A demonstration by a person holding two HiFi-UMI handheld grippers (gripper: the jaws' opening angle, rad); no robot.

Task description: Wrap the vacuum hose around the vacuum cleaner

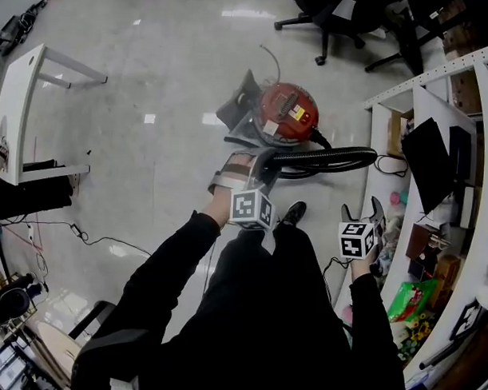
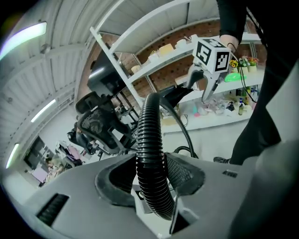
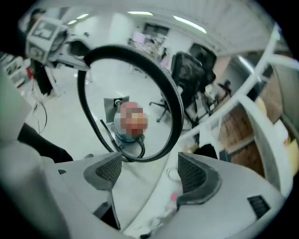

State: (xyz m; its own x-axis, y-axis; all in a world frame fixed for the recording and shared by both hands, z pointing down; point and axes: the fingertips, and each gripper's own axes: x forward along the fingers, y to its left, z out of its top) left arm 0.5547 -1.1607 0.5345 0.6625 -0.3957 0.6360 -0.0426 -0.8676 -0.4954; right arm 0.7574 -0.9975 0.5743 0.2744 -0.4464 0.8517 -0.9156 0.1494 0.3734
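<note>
A red vacuum cleaner (image 1: pixel 288 112) sits on the floor with a grey nozzle piece (image 1: pixel 241 108) leaning at its left. Its black ribbed hose (image 1: pixel 329 158) runs level just in front of it. My left gripper (image 1: pixel 249 168) is shut on the hose's left end; in the left gripper view the hose (image 2: pixel 150 140) lies pinched between the pads. My right gripper (image 1: pixel 362 212) hangs lower right of the hose, apart from it. In the right gripper view the right gripper (image 3: pixel 149 172) is open and holds nothing, and the hose (image 3: pixel 174 105) arcs beyond it around the vacuum cleaner (image 3: pixel 122 133).
White shelving (image 1: pixel 440 73) with boxes and small goods stands close on the right. Black office chairs (image 1: pixel 338 17) are at the back. A white table (image 1: pixel 23 102) stands at the left, and cables (image 1: pixel 90 241) trail on the floor. The person's shoe (image 1: pixel 293 212) is near the hose.
</note>
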